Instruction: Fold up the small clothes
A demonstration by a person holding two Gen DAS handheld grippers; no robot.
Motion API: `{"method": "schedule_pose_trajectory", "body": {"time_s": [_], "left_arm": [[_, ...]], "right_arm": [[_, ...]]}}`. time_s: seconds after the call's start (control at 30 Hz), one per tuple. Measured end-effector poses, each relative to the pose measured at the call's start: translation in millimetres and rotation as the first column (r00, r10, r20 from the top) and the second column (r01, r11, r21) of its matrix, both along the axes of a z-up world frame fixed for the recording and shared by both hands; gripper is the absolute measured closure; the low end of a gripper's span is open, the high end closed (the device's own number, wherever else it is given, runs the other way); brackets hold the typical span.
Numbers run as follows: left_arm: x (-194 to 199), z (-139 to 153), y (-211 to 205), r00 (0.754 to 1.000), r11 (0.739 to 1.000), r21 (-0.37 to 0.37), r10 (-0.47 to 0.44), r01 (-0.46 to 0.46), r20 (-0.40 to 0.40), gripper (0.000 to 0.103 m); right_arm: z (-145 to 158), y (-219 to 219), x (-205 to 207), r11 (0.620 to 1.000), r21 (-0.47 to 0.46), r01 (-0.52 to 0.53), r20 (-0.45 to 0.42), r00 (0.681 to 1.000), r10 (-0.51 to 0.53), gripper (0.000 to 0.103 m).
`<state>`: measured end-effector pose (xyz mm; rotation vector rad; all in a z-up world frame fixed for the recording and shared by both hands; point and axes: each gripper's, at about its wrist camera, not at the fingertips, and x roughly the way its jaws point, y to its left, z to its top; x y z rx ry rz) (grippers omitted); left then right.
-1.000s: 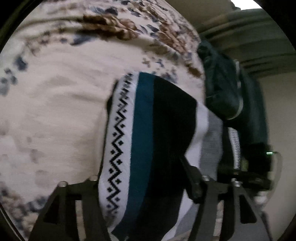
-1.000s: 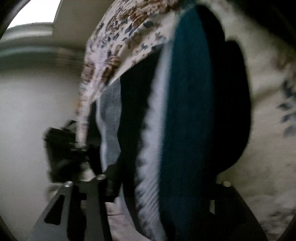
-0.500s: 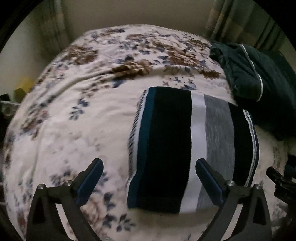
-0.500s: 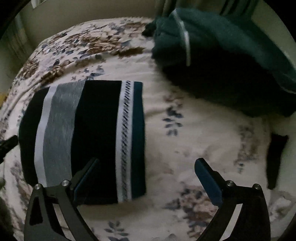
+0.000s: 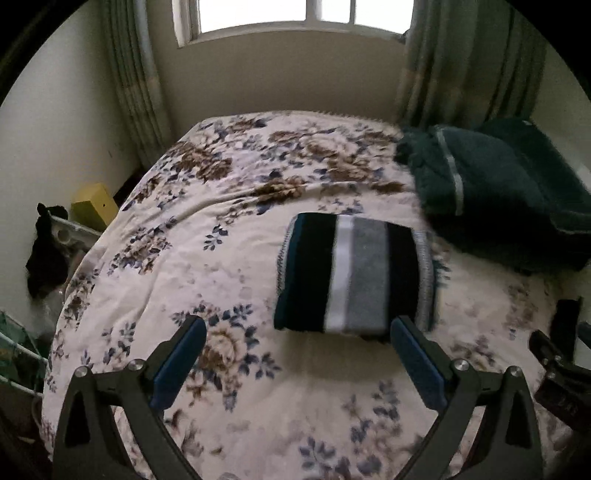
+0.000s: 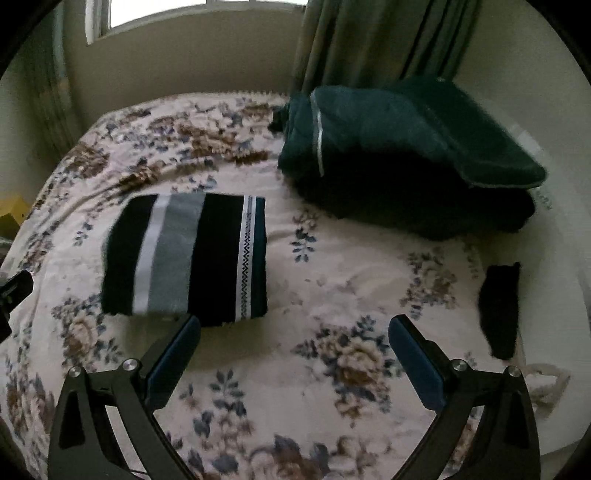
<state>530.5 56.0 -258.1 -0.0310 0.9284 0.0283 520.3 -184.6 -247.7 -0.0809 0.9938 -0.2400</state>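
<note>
Both the left claw [image 5: 297, 360] and right claw [image 6: 293, 356] hang spread and empty above the bed [image 5: 155, 266]. The folded striped garment [image 6: 184, 256] lies loose there. A careless pass toward the small black piece [image 6: 498, 310] could snag it and undo the fold.

dim room, backlit by window [image 5: 291, 16]; motion blur, fisheye-bent edges.

I see a floral bedspread [image 5: 192, 266], green curtains [image 6: 373, 40] at twelve o'clock, a yellow box [image 5: 94, 208] at nine.

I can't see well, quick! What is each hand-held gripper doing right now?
Left hand-held gripper: open, holding nothing.
Right hand-held gripper: open, holding nothing.
</note>
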Motion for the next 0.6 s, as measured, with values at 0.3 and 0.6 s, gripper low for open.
{"method": "schedule_pose_trajectory", "body": {"time_s": [0.3,0.6], "left_arm": [[-114.2,114.7,-15.2,0.994,0.999,0.029,-0.029,0.026,0.109,0.001],[-209.0,185.7,-20.9,0.983,1.0,0.017,-0.005,0.002,0.186,0.001]], "right_arm": [[147.3,-7.9,-140.9,1.0,-0.002,-0.007,0.136,0.991,0.007,0.0],[256.3,-10.2,-266.9,0.999,0.015,-0.041,0.256,0.966,0.036,0.0]]}}
